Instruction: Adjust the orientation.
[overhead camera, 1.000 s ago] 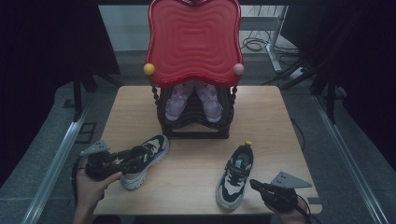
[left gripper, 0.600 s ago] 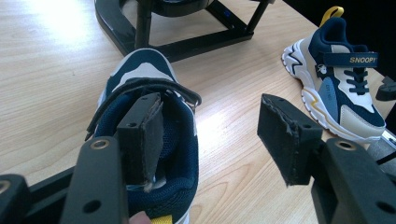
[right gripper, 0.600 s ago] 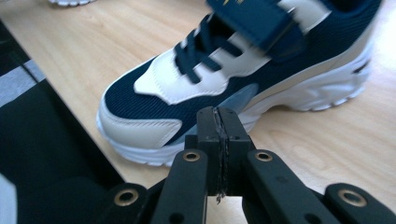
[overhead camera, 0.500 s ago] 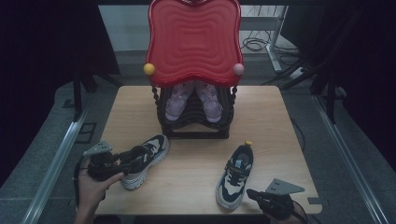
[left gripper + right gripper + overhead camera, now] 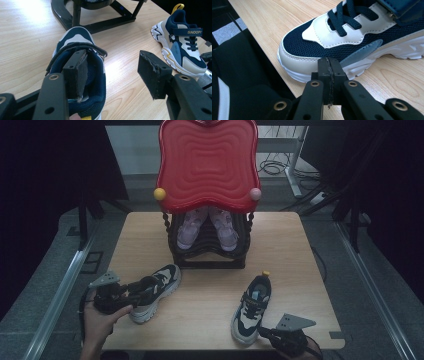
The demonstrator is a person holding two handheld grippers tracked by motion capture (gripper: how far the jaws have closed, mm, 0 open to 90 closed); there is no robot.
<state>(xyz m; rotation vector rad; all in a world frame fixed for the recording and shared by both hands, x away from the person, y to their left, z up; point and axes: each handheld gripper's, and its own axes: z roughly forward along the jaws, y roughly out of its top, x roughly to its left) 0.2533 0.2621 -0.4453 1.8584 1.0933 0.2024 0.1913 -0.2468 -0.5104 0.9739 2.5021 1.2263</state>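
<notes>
Two navy, white and cream sneakers lie on the wooden table [image 5: 210,320]. My left gripper [image 5: 142,289] is at the left sneaker [image 5: 162,282]; its jaws stand open [image 5: 113,60], one pad inside the sneaker's [image 5: 75,42] mouth, the other over bare wood, with the side wall between them. The right sneaker [image 5: 252,307] with a yellow heel loop lies near the front edge, also seen from the left gripper [image 5: 185,45]. My right gripper [image 5: 264,332] is shut, pads together [image 5: 329,72], empty, just in front of that sneaker's toe [image 5: 312,50].
A black rack [image 5: 210,260] stands at the table's back middle with a pair of pink shoes [image 5: 192,227] in it and a red wavy panel [image 5: 207,165] on top. The table's front edge runs right below both hands. Dark floor and rails surround the table.
The right gripper has slid a little toward the front edge and the sneaker's toe. The left gripper and both sneakers stay where they were.
</notes>
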